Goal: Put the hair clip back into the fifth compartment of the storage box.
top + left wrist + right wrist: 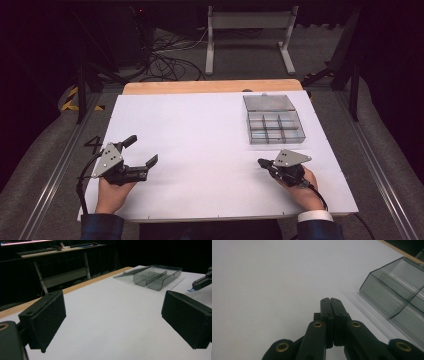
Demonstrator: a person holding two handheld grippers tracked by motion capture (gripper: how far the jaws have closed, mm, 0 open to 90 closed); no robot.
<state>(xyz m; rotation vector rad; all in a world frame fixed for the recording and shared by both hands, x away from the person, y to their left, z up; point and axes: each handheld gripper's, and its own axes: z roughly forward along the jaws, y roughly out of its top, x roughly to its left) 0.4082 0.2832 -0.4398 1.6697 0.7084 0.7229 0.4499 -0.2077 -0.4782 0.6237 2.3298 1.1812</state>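
We see a white table (200, 130) with a wooden far edge, dark room and cables (165, 62) behind. The clear compartment box (274, 122) sits far right, lid open; its contents we cannot make out. Left gripper (141, 151) jaws apart, empty; right gripper (262, 162) jaws together, empty.

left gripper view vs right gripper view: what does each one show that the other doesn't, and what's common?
Left gripper view alone: its own fingers spread wide apart with nothing between them, the box's flat lid lying open, the table's wooden far edge, a desk in the dark background, and the right gripper's tip at the frame's right edge.

Right gripper view alone: its own fingers pressed together, holding nothing.

Both: the clear compartment box and the white tabletop.
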